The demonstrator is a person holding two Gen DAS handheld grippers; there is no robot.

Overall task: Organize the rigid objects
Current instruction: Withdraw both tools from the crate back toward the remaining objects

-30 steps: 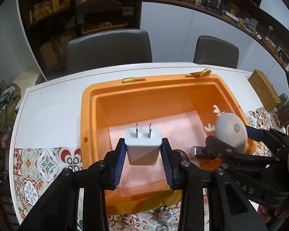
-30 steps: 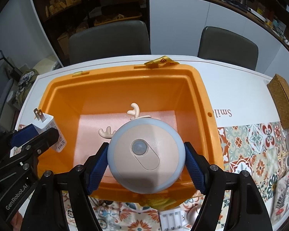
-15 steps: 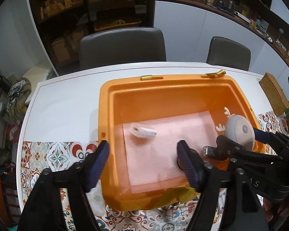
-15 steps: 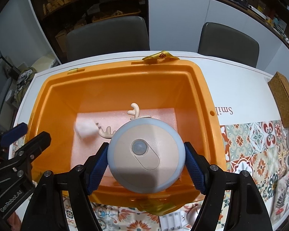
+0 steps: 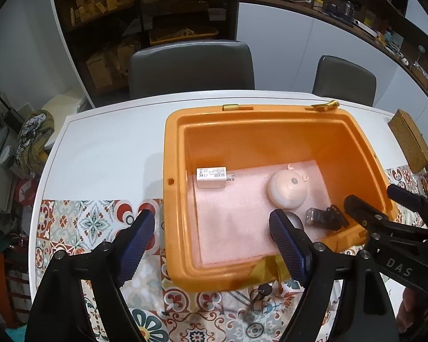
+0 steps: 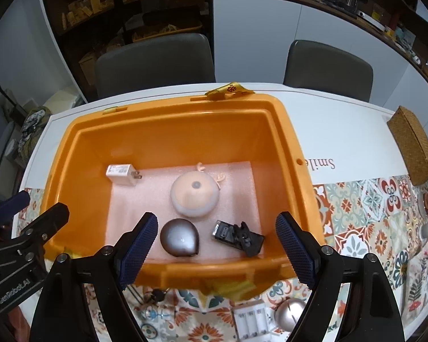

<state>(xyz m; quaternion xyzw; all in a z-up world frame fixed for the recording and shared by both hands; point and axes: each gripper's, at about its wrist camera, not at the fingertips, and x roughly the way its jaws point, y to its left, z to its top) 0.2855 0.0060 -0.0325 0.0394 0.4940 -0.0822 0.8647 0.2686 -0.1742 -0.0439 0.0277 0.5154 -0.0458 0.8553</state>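
Your left gripper (image 5: 211,235) and right gripper (image 6: 216,239) both hung over the near rim of the orange plastic bin (image 6: 288,131), jaws opening and already wide, with nothing between the pads of either. In the right wrist view, four things lay on the pink foam sheet (image 6: 236,188) lining the bin's floor: the white two-prong wall charger (image 6: 121,174) at left of centre, flat on its side; the round cream night light with small antlers (image 6: 195,193) at centre; the smooth silver dome-shaped piece (image 6: 179,237) below it; and the black clip-like gadget (image 6: 238,235) to the lower right. All four looked hard and light. Judging by its boxy shape, the charger would take a firm pinch across its flat faces, clear of the prongs. The night light seemed the awkward one: wide, rounded and probably slick, so you would do best to span its widest girth and spare the thin antlers, which could snap. The silver dome would likely slide in the pads unless gripped low on its sides. At the bottom edge of that frame, outside the bin on the patterned tile-print tablecloth (image 6: 365,208), a white battery holder (image 6: 249,320) and a second silver dome (image 6: 288,312) were still to be stowed.
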